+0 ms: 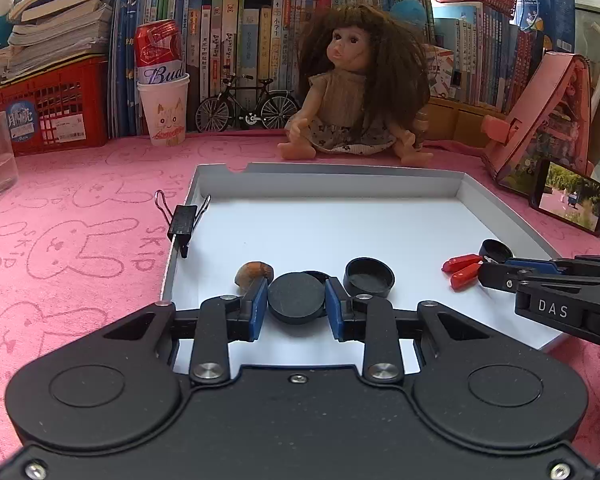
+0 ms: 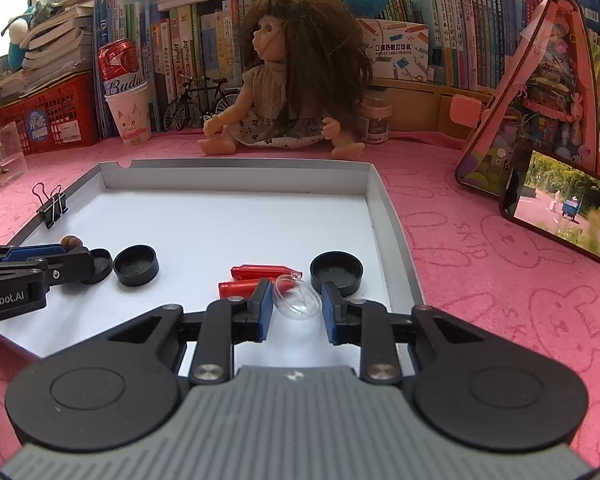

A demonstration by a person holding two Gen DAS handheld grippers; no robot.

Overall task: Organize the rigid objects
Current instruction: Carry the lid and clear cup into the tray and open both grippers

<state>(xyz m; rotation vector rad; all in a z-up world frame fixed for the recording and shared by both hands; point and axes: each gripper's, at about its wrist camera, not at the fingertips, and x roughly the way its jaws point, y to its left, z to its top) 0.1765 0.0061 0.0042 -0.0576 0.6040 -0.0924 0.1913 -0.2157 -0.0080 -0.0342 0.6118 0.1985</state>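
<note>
1. The left gripper (image 1: 296, 298) is clenched on a black round cap (image 1: 296, 298), its blue pads touching both sides.
2. The right gripper (image 2: 296, 306) grasps a clear plastic dome (image 2: 297, 298) in the same narrow way.
3. Both pieces are low over the white tray (image 2: 236, 178), near two red capsules (image 2: 256, 278) and an open black lid (image 2: 336, 272).
4. To do well, each hand should lower gently and release only when the piece rests flat.

White tray (image 1: 380, 184) on pink cloth holds three black caps (image 1: 370, 277), two red capsules (image 2: 256, 278), clear dome (image 2: 296, 298), brown shell (image 1: 254, 271).
</note>
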